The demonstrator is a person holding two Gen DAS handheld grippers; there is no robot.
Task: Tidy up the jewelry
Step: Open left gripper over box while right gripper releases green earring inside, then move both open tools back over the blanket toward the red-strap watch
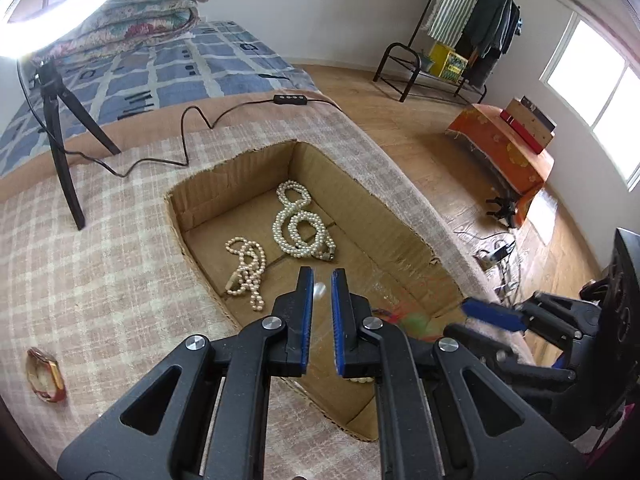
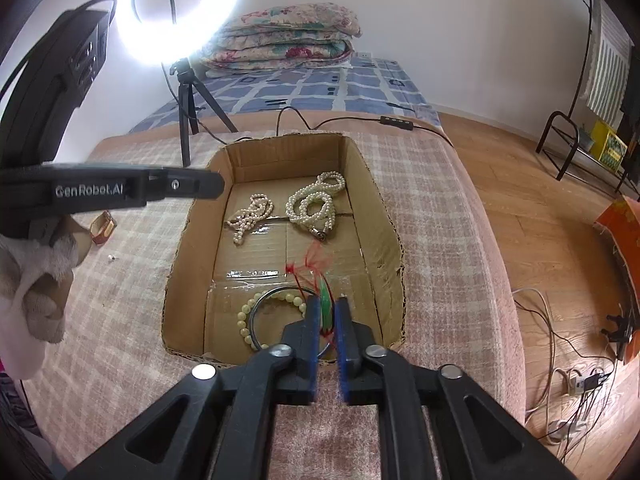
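An open cardboard box [image 1: 400, 216] [image 2: 380, 216] sits on the checked blanket. In it lie a white pearl necklace [image 1: 298, 220] [image 2: 316, 202] and a cream pearl strand [image 1: 248, 272] [image 2: 250, 216]. A cream bead bracelet [image 2: 250, 318] and a dark bangle [image 2: 256, 312] lie at the box's near end. My right gripper [image 2: 327, 308] is shut on a green bangle with red string [image 2: 326, 304] over the box; it shows blurred in the left wrist view [image 1: 412, 322]. My left gripper [image 1: 322, 280] is open and empty above the box. An amber bangle [image 1: 44, 376] [image 2: 102, 228] lies on the blanket.
A ring light on a tripod [image 2: 188, 120] [image 1: 60, 140] stands behind the box, its cable [image 1: 180, 132] trailing over the blanket. A small white bead [image 2: 111, 257] lies on the blanket. The blanket edge drops to a wooden floor [image 2: 540, 220] with cables on the right.
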